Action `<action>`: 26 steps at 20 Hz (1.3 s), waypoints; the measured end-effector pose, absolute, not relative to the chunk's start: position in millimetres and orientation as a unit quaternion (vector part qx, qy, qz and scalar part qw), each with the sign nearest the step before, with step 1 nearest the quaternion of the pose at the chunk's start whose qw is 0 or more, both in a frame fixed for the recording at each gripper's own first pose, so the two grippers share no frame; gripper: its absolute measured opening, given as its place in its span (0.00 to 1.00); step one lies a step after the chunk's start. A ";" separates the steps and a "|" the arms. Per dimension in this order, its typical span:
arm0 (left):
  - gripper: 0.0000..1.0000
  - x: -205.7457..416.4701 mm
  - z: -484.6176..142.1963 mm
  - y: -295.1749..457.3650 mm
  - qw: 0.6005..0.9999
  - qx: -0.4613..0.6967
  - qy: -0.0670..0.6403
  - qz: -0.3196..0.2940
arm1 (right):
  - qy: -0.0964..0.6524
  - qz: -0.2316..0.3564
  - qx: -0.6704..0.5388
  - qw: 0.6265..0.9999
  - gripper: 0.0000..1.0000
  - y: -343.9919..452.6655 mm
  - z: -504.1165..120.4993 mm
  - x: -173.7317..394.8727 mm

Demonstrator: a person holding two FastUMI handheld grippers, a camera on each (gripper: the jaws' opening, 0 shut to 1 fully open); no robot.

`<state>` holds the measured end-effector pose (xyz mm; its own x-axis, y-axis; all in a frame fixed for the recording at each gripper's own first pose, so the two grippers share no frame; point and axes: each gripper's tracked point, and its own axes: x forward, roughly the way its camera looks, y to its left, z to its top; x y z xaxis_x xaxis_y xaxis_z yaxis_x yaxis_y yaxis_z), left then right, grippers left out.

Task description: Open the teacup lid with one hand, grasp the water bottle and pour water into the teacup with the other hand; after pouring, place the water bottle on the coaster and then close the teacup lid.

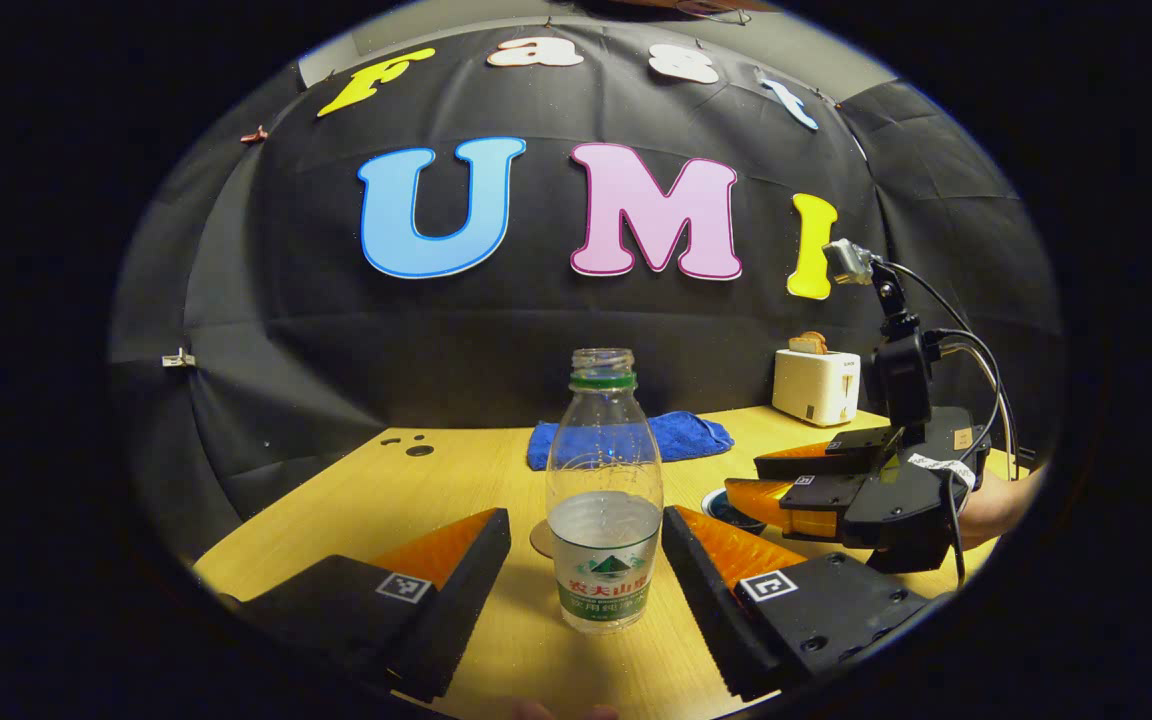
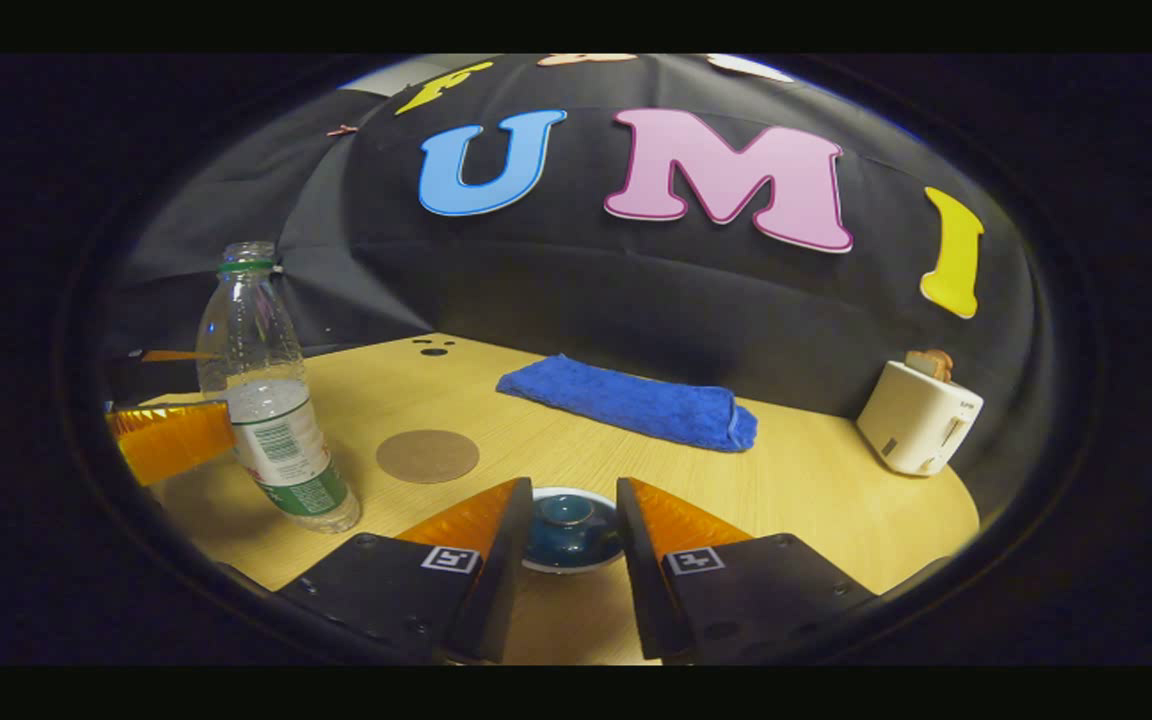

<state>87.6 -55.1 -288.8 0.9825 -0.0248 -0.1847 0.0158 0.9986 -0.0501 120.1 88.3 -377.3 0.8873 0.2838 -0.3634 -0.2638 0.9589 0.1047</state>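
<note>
Left gripper view sits low over the surface [image 1: 356, 500], close behind the water bottle [image 1: 604, 500], facing the back wall. Right gripper view looks down closely on the teacup [image 2: 570, 528]. Both share bottle, blue towel [image 2: 636, 402] and toaster [image 1: 816, 386].

On the table: 1 water bottle [image 1: 604, 500], 1 teacup [image 2: 570, 528], 1 coaster [image 2: 427, 455], 1 blue towel [image 2: 633, 402], 1 toaster [image 2: 918, 417].

Water bottle [image 1: 604, 500]: standing upright, uncapped (partly filled).
Coaster [image 2: 427, 455]: lying flat, bare, beside the bottle.
Teacup [image 2: 568, 528]: sitting lidded.
</note>
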 end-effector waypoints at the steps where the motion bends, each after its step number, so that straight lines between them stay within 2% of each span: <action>1: 0.96 89.0 -290.1 -56.3 0.995 -0.027 0.094 -0.011 | 0.194 0.144 0.024 0.970 0.53 88.7 -379.4 119.4; 4: 0.96 95.4 -296.5 -58.5 0.995 -0.032 0.096 -0.008 | 0.195 0.156 0.027 0.968 0.53 93.1 -381.5 120.1; 7: 0.96 98.9 -298.1 -61.2 0.995 -0.032 0.095 -0.006 | 0.196 0.157 0.047 0.967 0.29 88.4 -380.5 119.4; 9: 0.96 102.8 -300.5 -63.3 0.995 -0.029 0.097 -0.006 | 0.195 0.161 0.057 0.966 0.27 88.8 -379.1 120.2; 10: 0.96 105.0 -303.3 -65.1 0.995 -0.028 0.097 -0.006 | 0.194 0.161 0.052 0.966 0.31 87.7 -377.4 120.1; 16: 0.96 113.5 -313.0 -64.2 0.994 -0.026 0.104 0.002 | 0.138 0.159 0.047 0.977 0.31 73.2 -332.1 122.9; 17: 0.96 114.3 -315.0 -64.9 0.994 -0.027 0.107 0.004 | 0.133 0.157 0.047 0.977 0.31 70.1 -328.5 123.9; 18: 0.96 115.6 -317.2 -65.2 0.994 -0.027 0.108 0.005 | 0.131 0.155 0.046 0.978 0.26 66.0 -325.2 123.9; 19: 0.96 116.6 -319.0 -66.2 0.994 -0.026 0.111 0.004 | 0.128 0.153 0.046 0.979 0.31 61.6 -323.3 124.0; 21: 0.96 118.1 -322.2 -68.7 0.993 -0.023 0.114 0.004 | 0.125 0.149 0.047 0.980 0.31 52.8 -320.1 122.7; 22: 0.96 118.3 -323.2 -69.6 0.993 -0.021 0.114 0.005 | 0.124 0.146 0.042 0.981 0.26 48.0 -319.6 121.4; 23: 0.96 119.1 -322.6 -71.6 0.993 -0.021 0.114 0.002 | 0.124 0.144 0.038 0.981 0.31 43.7 -320.9 120.1; 24: 0.95 120.3 -323.5 -71.8 0.993 -0.017 0.113 0.003 | 0.124 0.141 0.035 0.982 0.31 38.8 -321.3 118.8; 26: 0.80 120.2 -323.5 -71.2 0.993 -0.009 0.117 0.008 | 0.127 0.139 0.035 0.982 0.31 30.8 -324.3 116.1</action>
